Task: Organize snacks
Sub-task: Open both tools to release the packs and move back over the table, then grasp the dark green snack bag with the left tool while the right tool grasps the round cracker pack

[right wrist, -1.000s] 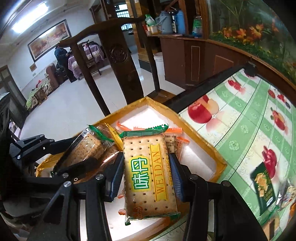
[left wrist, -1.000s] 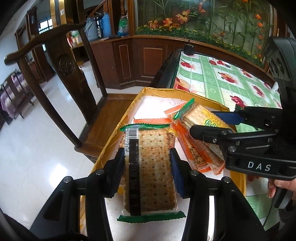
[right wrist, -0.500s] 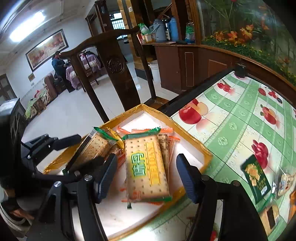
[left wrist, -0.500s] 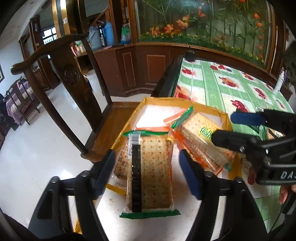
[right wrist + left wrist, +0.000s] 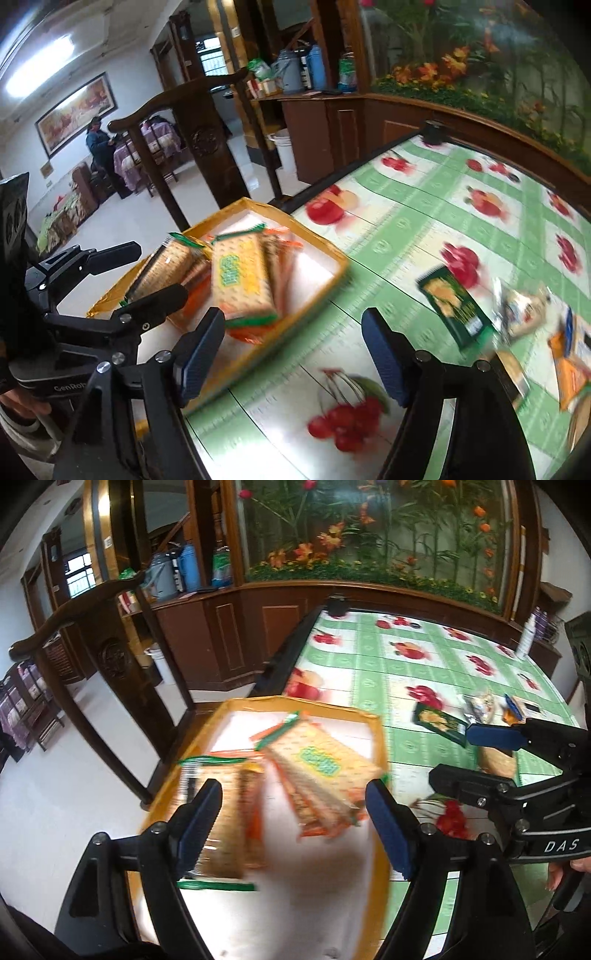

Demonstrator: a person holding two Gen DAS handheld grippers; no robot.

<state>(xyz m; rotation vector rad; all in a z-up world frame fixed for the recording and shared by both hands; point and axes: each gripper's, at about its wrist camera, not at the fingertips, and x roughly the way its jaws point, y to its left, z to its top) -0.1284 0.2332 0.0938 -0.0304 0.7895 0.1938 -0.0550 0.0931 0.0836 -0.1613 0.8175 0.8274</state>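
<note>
A yellow-rimmed tray (image 5: 376, 738) (image 5: 334, 275) holds several cracker packs. One pack with a barcode strip (image 5: 214, 812) lies at its left, a yellow-green labelled pack (image 5: 321, 768) (image 5: 242, 278) leans on others at its right. My left gripper (image 5: 293, 823) is open and empty, raised above the tray. My right gripper (image 5: 291, 350) is open and empty, above the tray's right edge and the tablecloth; it also shows in the left wrist view (image 5: 491, 760). Loose snacks lie on the table: a dark green packet (image 5: 454, 306) (image 5: 439, 722), a clear wrapped one (image 5: 521, 310) and orange packs (image 5: 570, 365).
The table has a green fruit-print cloth (image 5: 424, 229). A dark wooden chair (image 5: 110, 657) stands left of the tray, beyond the table edge. A wooden cabinet and planter wall (image 5: 332, 590) run behind. A white bottle (image 5: 526, 635) stands at the far right.
Both grippers let go of their cracker packs, opened wide and pulled back and up. The two packs now lie in the tray. The right gripper has swung right towards the loose snacks.
</note>
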